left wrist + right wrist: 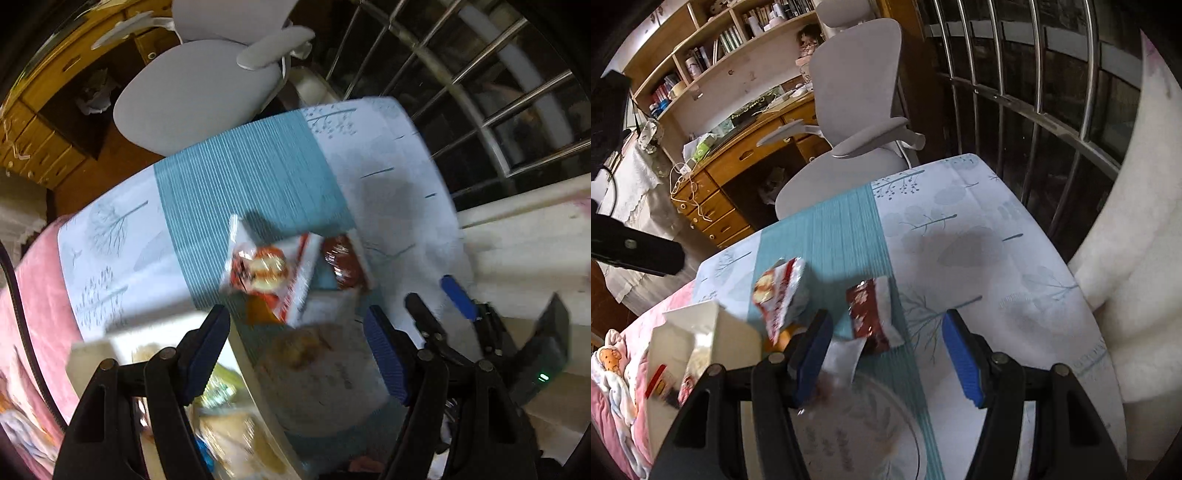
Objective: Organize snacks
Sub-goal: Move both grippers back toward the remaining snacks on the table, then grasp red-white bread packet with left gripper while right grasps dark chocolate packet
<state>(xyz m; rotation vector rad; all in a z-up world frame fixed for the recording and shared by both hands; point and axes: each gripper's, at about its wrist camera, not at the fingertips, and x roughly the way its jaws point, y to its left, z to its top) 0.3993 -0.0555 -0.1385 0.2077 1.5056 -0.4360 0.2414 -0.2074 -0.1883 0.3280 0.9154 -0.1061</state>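
A red-and-white snack packet [271,275] [781,295] lies on the teal stripe of the tablecloth. A dark red snack packet [343,264] [870,314] lies just right of it. An orange snack [258,314] [783,338] peeks out beneath the first packet. A white box [701,339] holding several snacks [229,424] stands at the left. My left gripper [297,354] is open and empty, near side of the packets. My right gripper [886,354] is open and empty, just short of the dark red packet; it also shows in the left wrist view [439,299].
A clear round lid or plate [864,424] [325,373] lies on the table under both grippers. A grey office chair [857,110] [199,88] stands at the table's far edge. A window grille [1034,92] is at the right. A pink blanket [40,295] lies at the left.
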